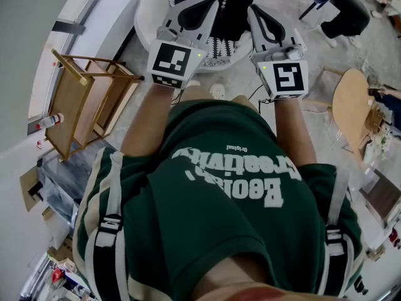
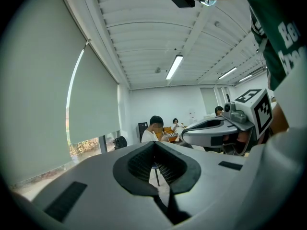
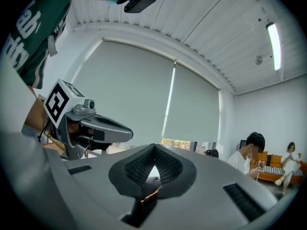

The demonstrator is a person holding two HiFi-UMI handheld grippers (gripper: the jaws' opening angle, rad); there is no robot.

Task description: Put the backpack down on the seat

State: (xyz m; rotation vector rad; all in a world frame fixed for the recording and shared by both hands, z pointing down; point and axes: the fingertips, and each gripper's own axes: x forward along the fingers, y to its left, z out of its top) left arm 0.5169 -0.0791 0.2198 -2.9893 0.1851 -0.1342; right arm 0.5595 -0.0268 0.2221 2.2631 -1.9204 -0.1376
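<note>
Two grippers reach out level in front of the person, side by side and close but apart. The left gripper (image 1: 208, 4) has its jaws pressed together, the dark pads (image 2: 139, 164) meet at the tip, and nothing is between them. The right gripper (image 1: 253, 11) is closed in the same way, pads (image 3: 136, 166) tip to tip, with nothing held. Of the backpack (image 1: 108, 231) only the straps show, one over each shoulder of the green shirt (image 1: 219, 193), so it is on the person. On the floor to the left stands a wooden chair (image 1: 88, 99). Just beyond the grippers is a white round thing (image 1: 145, 17); I cannot tell if it is a seat.
</note>
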